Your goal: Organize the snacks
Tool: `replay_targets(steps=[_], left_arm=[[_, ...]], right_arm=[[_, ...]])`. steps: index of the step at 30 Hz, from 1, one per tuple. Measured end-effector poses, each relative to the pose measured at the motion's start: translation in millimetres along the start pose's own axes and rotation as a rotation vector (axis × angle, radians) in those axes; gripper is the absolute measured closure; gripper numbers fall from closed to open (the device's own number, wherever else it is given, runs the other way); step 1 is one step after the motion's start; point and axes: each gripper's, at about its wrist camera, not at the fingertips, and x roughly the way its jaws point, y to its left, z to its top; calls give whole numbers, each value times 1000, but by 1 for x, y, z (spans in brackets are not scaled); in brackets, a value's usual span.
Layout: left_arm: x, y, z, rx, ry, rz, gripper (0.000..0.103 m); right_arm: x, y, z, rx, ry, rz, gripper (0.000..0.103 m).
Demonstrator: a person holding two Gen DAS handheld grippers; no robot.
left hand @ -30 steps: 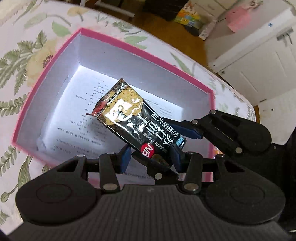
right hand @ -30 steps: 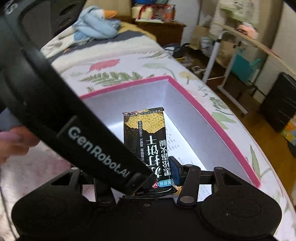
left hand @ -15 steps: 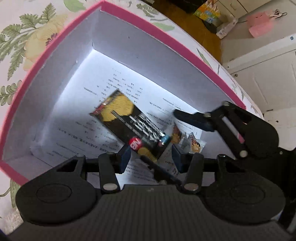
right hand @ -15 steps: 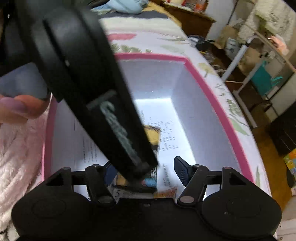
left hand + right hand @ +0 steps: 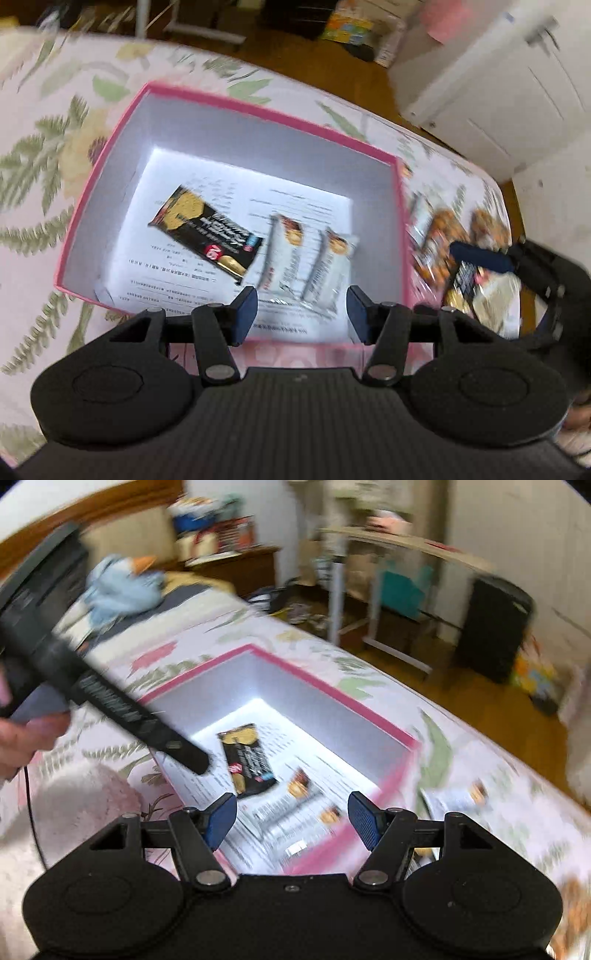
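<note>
A pink-rimmed box [image 5: 258,110] with white walls holds a printed sheet. On the sheet lie a black-and-gold cracker packet [image 5: 207,229] and two white snack bars [image 5: 306,258]. My left gripper [image 5: 301,317] hovers over the box's near edge, its jaws opening with nothing between them. In the right wrist view the same packet [image 5: 247,760] and bars [image 5: 295,812] lie in the box [image 5: 332,690]. My right gripper [image 5: 291,819] is open and empty above the near rim. One of its blue fingers [image 5: 480,256] hangs over loose snack packets [image 5: 439,236] outside the box.
The box sits on a flowered cloth [image 5: 48,166]. A loose white bar [image 5: 458,797] lies on the cloth right of the box. A pink fluffy mat [image 5: 85,805] lies left of it, below a hand [image 5: 22,738]. Beyond are a white cabinet [image 5: 498,92] and a black bin [image 5: 495,627].
Both grippers let go of the black packet, which now lies flat in the box. Both pulled up and back. The right one swung right, out over the loose snacks.
</note>
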Motion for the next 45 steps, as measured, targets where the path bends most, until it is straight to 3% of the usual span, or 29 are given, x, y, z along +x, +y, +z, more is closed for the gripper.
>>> replay_targets(steps=[6, 9, 15, 18, 21, 25, 29, 35, 40, 45], left_arm=[[-37, -59, -14, 178, -65, -21, 50], [-40, -86, -21, 204, -105, -67, 50], [-8, -138, -31, 296, -158, -141, 50], [20, -159, -34, 309, -149, -168, 50], [55, -173, -32, 293, -120, -186, 50], [107, -191, -21, 287, -75, -161, 51], [156, -202, -16, 258, 3, -222, 54], [214, -214, -26, 271, 52, -275, 61], [236, -218, -37, 318, 88, -316, 64], [233, -220, -41, 340, 82, -300, 64]], right_arm=[[-60, -57, -23, 231, -20, -60, 32], [-75, -71, -37, 295, -56, -107, 32], [-96, -94, -81, 368, -141, -178, 38], [-95, -100, -108, 365, -211, -221, 38], [-78, -101, -132, 323, -227, -291, 38], [-39, -109, -158, 299, -160, -327, 38], [1, -126, -177, 348, -114, -360, 38], [34, -132, -187, 378, -114, -409, 38], [44, -131, -192, 407, -116, -400, 36], [46, -132, -192, 419, -112, -382, 37]])
